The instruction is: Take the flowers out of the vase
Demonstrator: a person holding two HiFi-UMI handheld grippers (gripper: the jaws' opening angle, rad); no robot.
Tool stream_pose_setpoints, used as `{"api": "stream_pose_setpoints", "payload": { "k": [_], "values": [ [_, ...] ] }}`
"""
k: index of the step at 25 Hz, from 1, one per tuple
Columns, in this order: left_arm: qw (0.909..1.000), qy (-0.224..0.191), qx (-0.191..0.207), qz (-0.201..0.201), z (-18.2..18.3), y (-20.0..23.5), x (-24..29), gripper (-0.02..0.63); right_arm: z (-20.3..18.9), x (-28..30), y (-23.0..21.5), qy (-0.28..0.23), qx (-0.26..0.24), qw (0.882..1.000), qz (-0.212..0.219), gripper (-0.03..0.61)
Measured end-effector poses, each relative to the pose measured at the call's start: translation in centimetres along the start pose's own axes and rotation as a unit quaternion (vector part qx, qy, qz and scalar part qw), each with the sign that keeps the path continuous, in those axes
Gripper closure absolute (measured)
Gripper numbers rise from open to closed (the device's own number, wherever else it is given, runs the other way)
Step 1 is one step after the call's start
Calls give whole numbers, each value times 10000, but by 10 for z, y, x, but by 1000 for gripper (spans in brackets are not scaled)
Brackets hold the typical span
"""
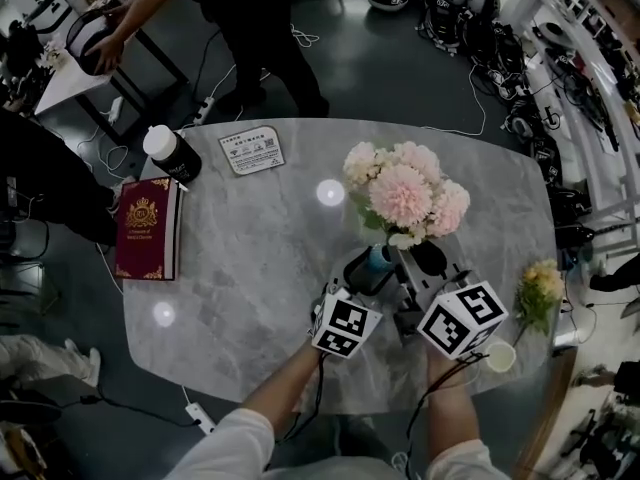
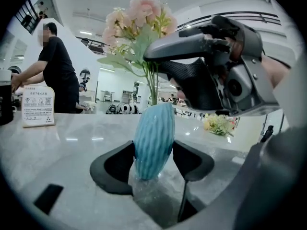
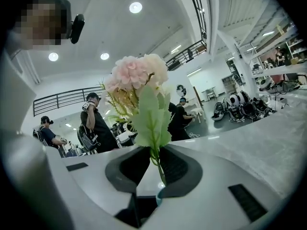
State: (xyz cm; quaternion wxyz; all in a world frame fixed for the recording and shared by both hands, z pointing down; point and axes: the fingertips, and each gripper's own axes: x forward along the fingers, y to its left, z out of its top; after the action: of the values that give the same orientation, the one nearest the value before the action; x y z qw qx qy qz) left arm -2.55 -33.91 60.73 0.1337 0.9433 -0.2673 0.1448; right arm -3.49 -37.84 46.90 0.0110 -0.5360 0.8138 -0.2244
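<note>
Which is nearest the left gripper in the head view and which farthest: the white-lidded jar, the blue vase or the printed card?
1. Blue vase, between the left gripper's jaws.
2. Printed card, up the table and leftward.
3. White-lidded jar, beyond the card, at the table's left edge.

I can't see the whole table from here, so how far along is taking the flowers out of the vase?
Looks done: a yellow bunch already lies on the table. In hand: the left gripper clamps the blue vase, and the right gripper is closed on the stem of the pink flowers. Left: that stem sits in the vase and must be lifted out.
</note>
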Motion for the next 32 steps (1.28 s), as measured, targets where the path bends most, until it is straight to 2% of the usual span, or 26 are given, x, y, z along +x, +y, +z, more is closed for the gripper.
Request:
{"api": "stream_pose_setpoints", "payload": {
  "k": [11,21,27,32],
  "values": [
    [9998,72,-152,120,-1,2,-2,351,32,-16,2,-631,153,9979,5,522],
    [9996,18,-211,210,3,7,-19,351,45,-21,15,-819,228,9963,91,522],
    [9989,77,-298,361,14,3,-44,351,75,-35,26,-984,168,9949,146,522],
    [9983,82,-316,484,38,1,-62,351,103,-47,33,-1142,279,9929,179,522]
  ]
}}
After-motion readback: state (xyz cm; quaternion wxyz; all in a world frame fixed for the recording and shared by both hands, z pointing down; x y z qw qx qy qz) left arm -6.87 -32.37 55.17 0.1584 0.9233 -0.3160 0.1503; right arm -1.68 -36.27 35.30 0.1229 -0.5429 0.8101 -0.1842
